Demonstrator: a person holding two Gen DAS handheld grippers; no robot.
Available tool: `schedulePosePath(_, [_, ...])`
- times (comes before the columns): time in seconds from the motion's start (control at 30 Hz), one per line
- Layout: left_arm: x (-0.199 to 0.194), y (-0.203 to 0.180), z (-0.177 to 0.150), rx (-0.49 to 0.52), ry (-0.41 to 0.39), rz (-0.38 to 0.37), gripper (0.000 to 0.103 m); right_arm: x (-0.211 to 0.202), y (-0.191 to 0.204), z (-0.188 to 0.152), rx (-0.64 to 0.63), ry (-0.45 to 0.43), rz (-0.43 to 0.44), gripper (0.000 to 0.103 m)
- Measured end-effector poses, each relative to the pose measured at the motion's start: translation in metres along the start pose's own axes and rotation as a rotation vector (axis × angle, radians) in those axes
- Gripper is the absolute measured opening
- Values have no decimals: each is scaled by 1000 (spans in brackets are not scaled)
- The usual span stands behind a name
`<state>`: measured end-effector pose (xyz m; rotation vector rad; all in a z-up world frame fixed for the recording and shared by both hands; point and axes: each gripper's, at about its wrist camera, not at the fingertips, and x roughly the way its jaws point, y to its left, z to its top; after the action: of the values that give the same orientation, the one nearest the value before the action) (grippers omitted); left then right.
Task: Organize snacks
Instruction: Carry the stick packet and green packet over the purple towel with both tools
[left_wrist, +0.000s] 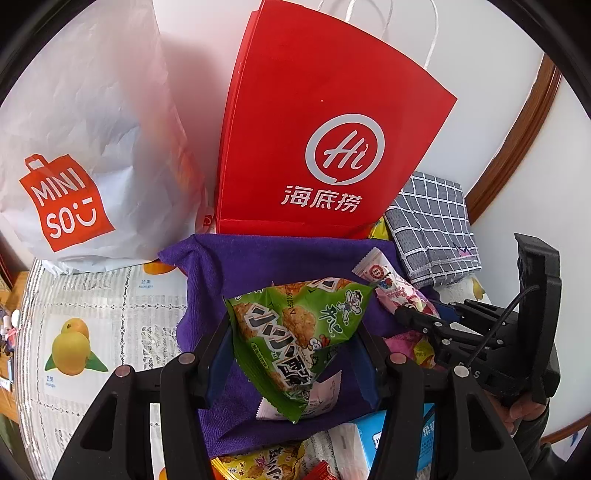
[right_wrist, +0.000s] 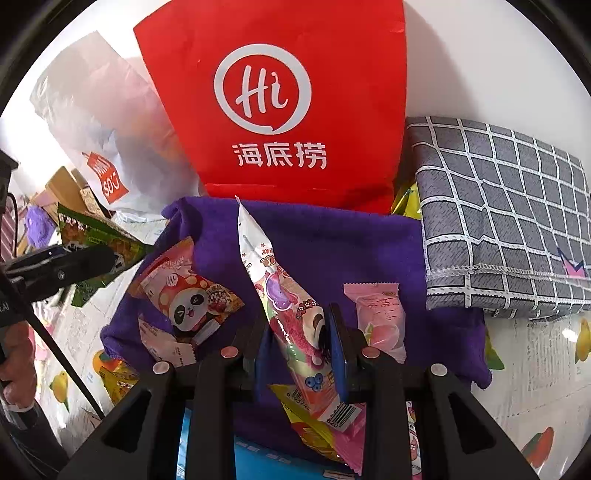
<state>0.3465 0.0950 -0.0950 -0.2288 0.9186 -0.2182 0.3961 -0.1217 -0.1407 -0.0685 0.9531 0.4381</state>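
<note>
My left gripper (left_wrist: 295, 354) is shut on a green snack packet (left_wrist: 295, 332) and holds it above a purple cloth (left_wrist: 280, 258). The same green packet (right_wrist: 96, 232) shows at the left of the right wrist view. My right gripper (right_wrist: 297, 332) is shut on a long white-and-pink snack packet (right_wrist: 280, 295), tilted up over the purple cloth (right_wrist: 332, 251). On that cloth lie a panda-print packet (right_wrist: 192, 299) and a pink peach packet (right_wrist: 380, 314). In the left wrist view the right gripper (left_wrist: 424, 310) stands at the right with its pink packet (left_wrist: 391, 280).
A red paper bag (left_wrist: 325, 122) and a white Miniso bag (left_wrist: 85, 147) stand behind the cloth against the wall. A folded grey checked cloth (right_wrist: 498, 214) lies at the right. More packets and a blue box (left_wrist: 373, 435) lie near me on the fruit-print table cover (left_wrist: 92, 332).
</note>
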Motion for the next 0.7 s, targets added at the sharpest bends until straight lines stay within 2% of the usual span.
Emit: schedulePosePath(0.7, [4, -2, -3, 6, 8, -5, 54, 11, 5, -6, -56, 40, -34, 33])
